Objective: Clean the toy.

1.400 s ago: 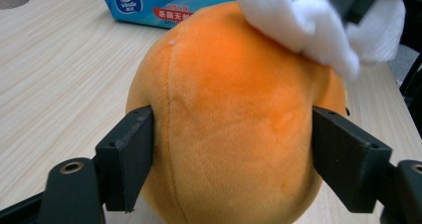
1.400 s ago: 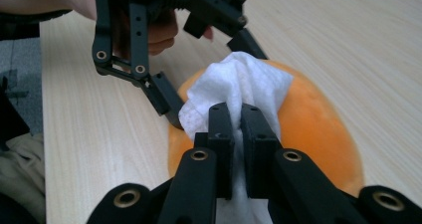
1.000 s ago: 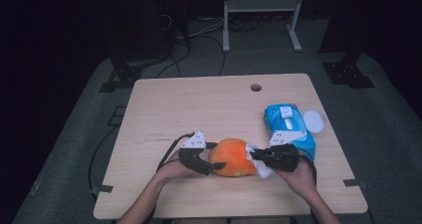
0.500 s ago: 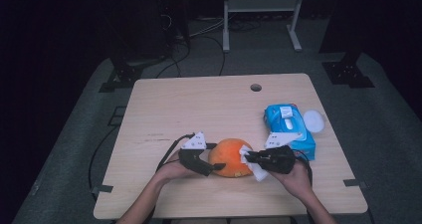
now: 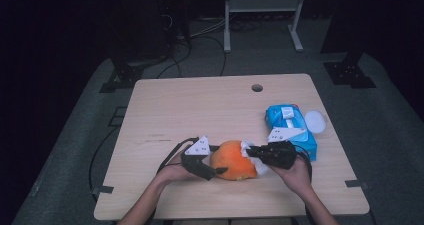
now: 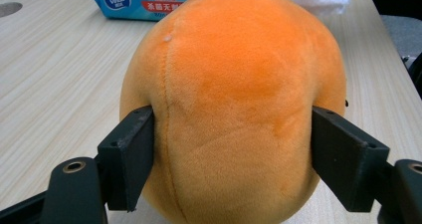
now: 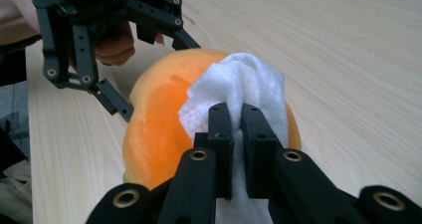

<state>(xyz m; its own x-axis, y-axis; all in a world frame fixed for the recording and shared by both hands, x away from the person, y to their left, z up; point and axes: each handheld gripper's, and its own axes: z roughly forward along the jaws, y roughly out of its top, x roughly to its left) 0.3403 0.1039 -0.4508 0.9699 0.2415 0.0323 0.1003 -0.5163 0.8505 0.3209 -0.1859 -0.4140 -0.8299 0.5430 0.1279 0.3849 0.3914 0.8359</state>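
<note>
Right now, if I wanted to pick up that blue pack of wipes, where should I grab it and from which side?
Probably across its short width, from above: the blue pack of wipes lies flat on the table, so its long side edges offer flat faces. Stay clear of the white lid.

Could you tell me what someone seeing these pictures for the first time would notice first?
The orange plush fruit near the table's front edge stands out, clamped on both sides by the left gripper. The right gripper presses a white wipe against the fruit's top. To the right lies a blue wipe pack, with a white round lid beside it.
</note>
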